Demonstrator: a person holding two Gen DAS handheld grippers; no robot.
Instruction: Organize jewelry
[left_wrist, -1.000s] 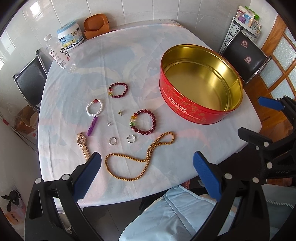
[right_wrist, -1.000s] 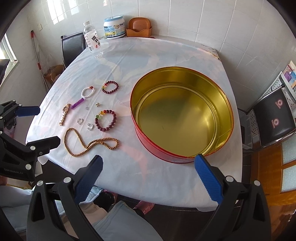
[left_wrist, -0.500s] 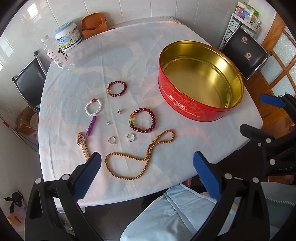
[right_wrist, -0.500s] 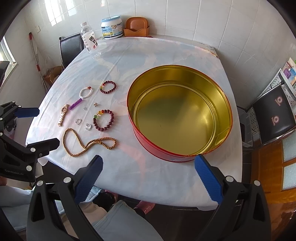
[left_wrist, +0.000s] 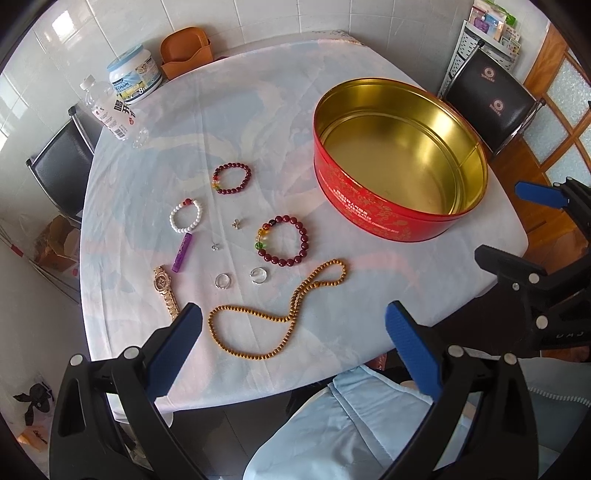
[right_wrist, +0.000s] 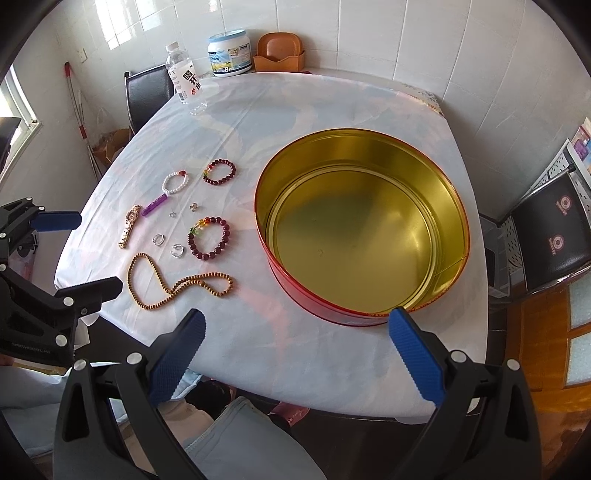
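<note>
An empty red tin (left_wrist: 373, 218) with a gold inside (right_wrist: 354, 236) stands on the right of the table. Left of it lie a wooden bead necklace (left_wrist: 291, 310) (right_wrist: 173, 288), two dark red bead bracelets (left_wrist: 282, 242) (left_wrist: 232, 178), a white bead bracelet (left_wrist: 185, 216), a purple tube (left_wrist: 182, 253), a gold watch (left_wrist: 166, 291), two silver rings (left_wrist: 223, 280) (left_wrist: 259, 275) and two small charms (left_wrist: 236, 223). My left gripper (left_wrist: 293, 332) is open and empty above the near table edge. My right gripper (right_wrist: 295, 343) is open and empty in front of the tin.
A water bottle (left_wrist: 107, 107), a white tub (left_wrist: 135, 74) and an orange holder (left_wrist: 186, 51) stand at the far edge. Black chairs (left_wrist: 61, 166) (left_wrist: 491, 99) stand beside the table. A light tablecloth (left_wrist: 221, 110) covers the table.
Both grippers have drifted slightly, so the table sits a little differently in each view. Both stay open and the jewelry has not moved.
</note>
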